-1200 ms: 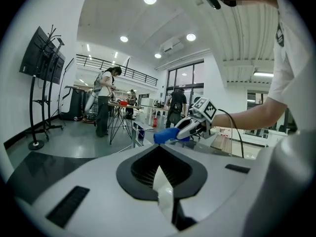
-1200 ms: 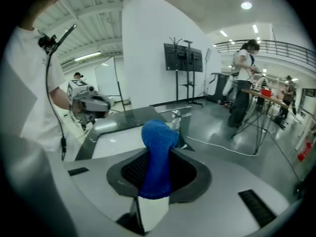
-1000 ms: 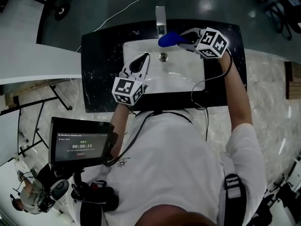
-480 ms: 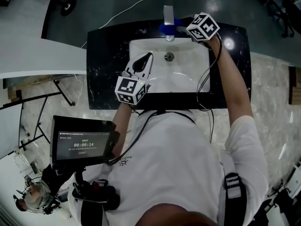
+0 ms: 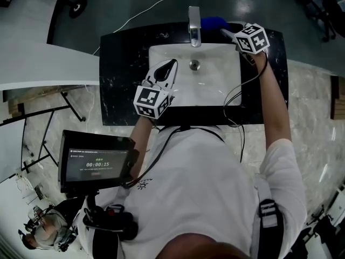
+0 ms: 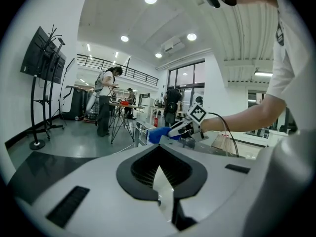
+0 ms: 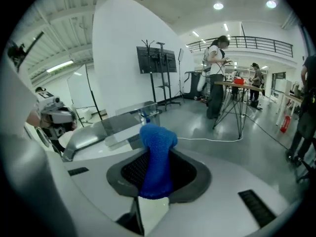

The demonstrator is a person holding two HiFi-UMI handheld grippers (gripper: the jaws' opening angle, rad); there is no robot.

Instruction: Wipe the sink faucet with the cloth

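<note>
Black counter (image 5: 121, 90) holds white sink (image 5: 210, 88); right gripper (image 5: 224, 32) clamps blue cloth (image 5: 213, 21), seemingly beside faucet (image 5: 194, 23); left gripper (image 5: 170, 65) closed.

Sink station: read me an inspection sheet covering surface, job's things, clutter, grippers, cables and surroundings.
Surface: black countertop holding a white basin.
Job's things: chrome faucet at the basin's back edge; blue cloth just right of it, contact unclear.
Clutter: nothing seen.
Grippers: left gripper shut, empty, over the basin's left rim; right gripper clamped on the cloth.
Cables: black cable from the right gripper, looping over the basin's corner; white cable on the floor behind.
Surroundings: timer screen at the person's waist; people at tables beyond.
</note>
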